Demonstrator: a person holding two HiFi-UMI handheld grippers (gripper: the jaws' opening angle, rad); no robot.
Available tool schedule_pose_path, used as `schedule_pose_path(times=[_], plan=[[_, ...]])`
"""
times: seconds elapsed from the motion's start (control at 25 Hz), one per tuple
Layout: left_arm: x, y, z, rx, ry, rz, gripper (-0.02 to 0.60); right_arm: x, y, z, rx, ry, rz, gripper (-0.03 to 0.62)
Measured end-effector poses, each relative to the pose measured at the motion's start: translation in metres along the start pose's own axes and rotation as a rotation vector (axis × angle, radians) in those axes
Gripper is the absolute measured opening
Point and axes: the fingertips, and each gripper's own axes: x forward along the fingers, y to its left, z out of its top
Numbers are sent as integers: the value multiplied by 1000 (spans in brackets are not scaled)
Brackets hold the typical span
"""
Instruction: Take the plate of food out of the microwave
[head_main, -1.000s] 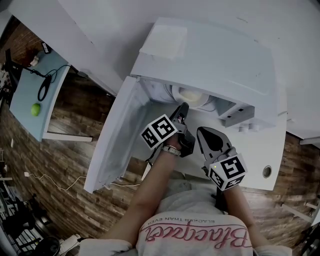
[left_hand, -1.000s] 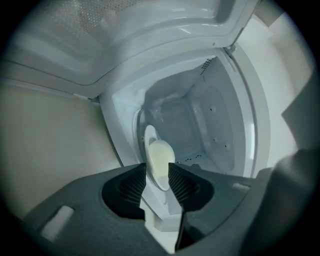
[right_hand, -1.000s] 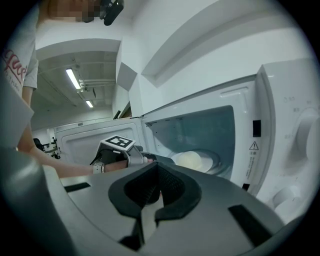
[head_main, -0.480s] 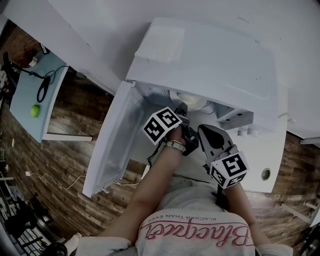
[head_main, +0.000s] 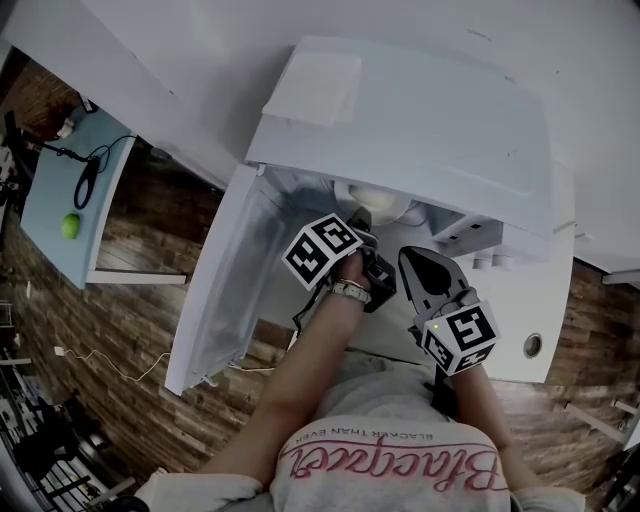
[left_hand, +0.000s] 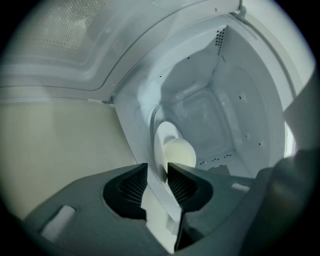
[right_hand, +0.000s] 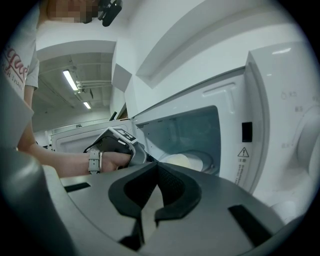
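The white microwave (head_main: 430, 110) stands with its door (head_main: 225, 275) swung open to the left. Inside it lies a white plate (head_main: 378, 195) holding a pale round piece of food (left_hand: 180, 152). My left gripper (left_hand: 157, 172) reaches into the cavity and is shut on the plate's near rim (left_hand: 161, 145), which fills the gap between its jaws. My right gripper (head_main: 408, 258) hovers outside, in front of the control panel, shut with nothing in it. In the right gripper view, the plate (right_hand: 200, 159) shows through the opening, beside the hand that holds the left gripper.
A white sheet (head_main: 315, 85) lies on top of the microwave. The open door blocks the left side. A light-blue table (head_main: 45, 215) at far left carries a green ball (head_main: 70, 225) and a black cable (head_main: 88, 175). The white counter (head_main: 500, 310) has a round hole (head_main: 532, 345).
In the last second the left gripper has moved deeper into the microwave, up to the plate. The right gripper has hardly shifted.
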Motion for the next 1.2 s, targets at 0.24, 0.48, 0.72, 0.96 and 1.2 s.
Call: schedule_pose_path(times=[0.24,0.48,0.72,0.96,1.2], plan=[[-5,-4,-1,-2,26,-22,71,-4,4,-3,1,0,-6,6],[-4,-4,-1,-64,47,-44,58,-7,1,-6,6,0,-19,6],[-9,-6,0,-103,58,-90,42,-6,3,-9,6,5,-18,6],[-13,-8,1,-159,44,-183,26,-4,8,-11,2,9,-9,6],[-15,-16,5,-167,10,-308,15,-4,10,-13,-1,9,-6,6]])
